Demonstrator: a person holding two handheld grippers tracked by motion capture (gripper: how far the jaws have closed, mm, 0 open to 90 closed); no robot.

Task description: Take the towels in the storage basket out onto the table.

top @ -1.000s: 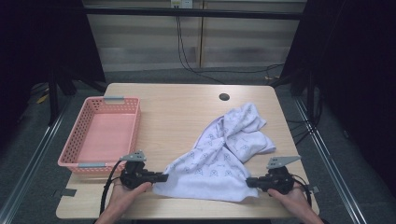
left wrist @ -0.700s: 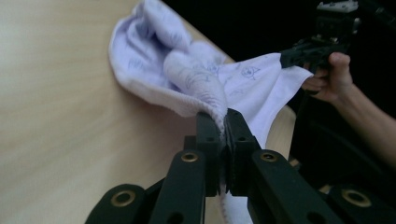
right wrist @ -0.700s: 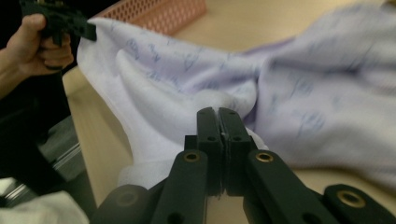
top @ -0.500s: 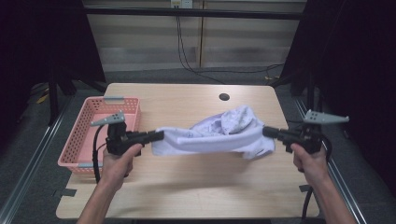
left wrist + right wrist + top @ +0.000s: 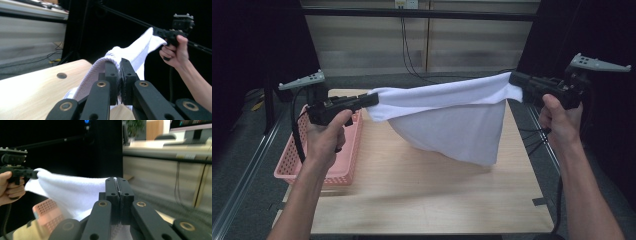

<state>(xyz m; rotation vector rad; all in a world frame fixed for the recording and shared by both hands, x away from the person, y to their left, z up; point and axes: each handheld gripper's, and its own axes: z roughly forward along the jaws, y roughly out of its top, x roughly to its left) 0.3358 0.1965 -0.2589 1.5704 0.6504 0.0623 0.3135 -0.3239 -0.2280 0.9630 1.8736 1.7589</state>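
Observation:
A white towel (image 5: 452,117) hangs stretched in the air above the wooden table (image 5: 422,200), held by two corners. My left gripper (image 5: 373,100) is shut on its left corner, and in the left gripper view the cloth (image 5: 132,53) is pinched between the black jaws of that gripper (image 5: 120,62). My right gripper (image 5: 514,80) is shut on the right corner; in the right gripper view the towel (image 5: 72,192) runs from my own gripper (image 5: 117,181) leftward to the other hand. The towel's lower edge sags clear of the tabletop.
A pink plastic basket (image 5: 339,167) sits at the table's left edge, below my left hand. A small dark hole (image 5: 61,75) marks the tabletop near its far edge. Black frame bars and cables stand behind the table.
Both hands have risen from the table's near edge and moved apart, lifting the towel off the table and pulling it taut between them.

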